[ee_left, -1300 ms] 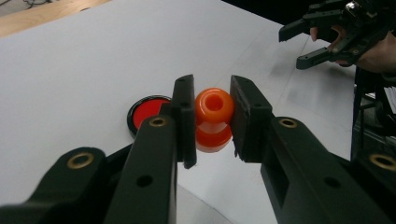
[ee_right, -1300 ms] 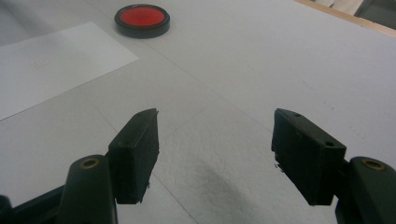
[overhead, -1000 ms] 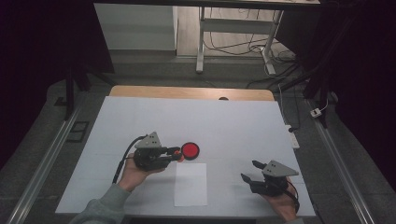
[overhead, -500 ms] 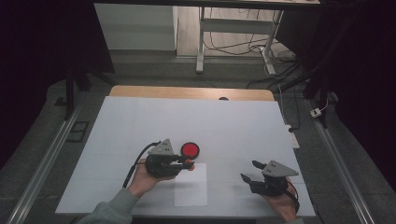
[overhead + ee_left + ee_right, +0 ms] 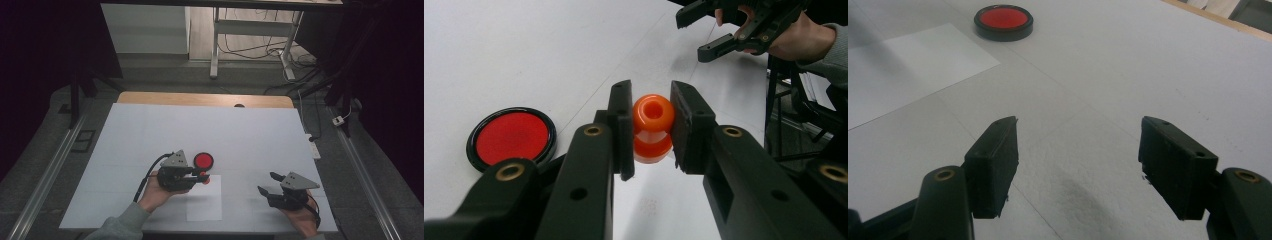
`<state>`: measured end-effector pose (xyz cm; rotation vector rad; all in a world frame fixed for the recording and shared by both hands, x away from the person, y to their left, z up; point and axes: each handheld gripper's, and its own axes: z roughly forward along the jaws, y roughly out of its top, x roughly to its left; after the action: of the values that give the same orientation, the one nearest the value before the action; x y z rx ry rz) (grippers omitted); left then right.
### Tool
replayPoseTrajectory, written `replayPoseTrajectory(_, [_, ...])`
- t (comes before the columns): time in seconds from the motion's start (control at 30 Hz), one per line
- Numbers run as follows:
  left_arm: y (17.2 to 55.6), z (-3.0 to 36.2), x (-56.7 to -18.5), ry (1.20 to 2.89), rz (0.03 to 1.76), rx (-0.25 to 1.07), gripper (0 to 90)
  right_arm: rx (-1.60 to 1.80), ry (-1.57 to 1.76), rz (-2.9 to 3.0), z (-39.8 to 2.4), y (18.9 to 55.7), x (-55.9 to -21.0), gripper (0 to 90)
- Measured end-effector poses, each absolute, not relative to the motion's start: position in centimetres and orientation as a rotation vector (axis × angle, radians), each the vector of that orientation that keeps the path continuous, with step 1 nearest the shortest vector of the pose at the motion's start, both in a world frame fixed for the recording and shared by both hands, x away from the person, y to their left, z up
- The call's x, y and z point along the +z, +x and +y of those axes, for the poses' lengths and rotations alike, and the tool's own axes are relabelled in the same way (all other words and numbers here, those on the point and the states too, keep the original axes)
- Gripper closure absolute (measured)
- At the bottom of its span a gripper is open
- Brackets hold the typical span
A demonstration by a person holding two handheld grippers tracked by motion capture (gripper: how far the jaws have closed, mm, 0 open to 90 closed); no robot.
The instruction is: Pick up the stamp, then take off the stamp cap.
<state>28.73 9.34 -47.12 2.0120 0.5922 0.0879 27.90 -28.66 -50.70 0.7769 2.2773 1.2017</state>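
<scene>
An orange knob-shaped piece with a hole in its end sits pinched between the black jaws of my left gripper. In the high view the left gripper holds this orange piece over the far edge of a white paper sheet. A round red pad in a black rim lies flat just beyond it. The same red pad appears left of the jaws. My right gripper rests open at the near right, nothing between its jaws.
The white table top stretches wide around both hands, with a wooden strip along its far edge. The paper sheet and red pad lie beyond the right gripper. Metal rails flank the table.
The left gripper has shifted slightly right and toward the near edge, carrying the orange piece from beside the red pad to the paper's far edge. The right gripper has stayed still.
</scene>
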Motion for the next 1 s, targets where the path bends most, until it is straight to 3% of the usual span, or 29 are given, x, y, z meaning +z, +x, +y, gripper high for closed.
replayPoseTrajectory(1.0, [28.9, 9.1, -47.4, 2.019, 0.595, 0.084, 72.4, 1.254, 0.741, 2.301, -26.8, 27.5, -50.4, 31.8])
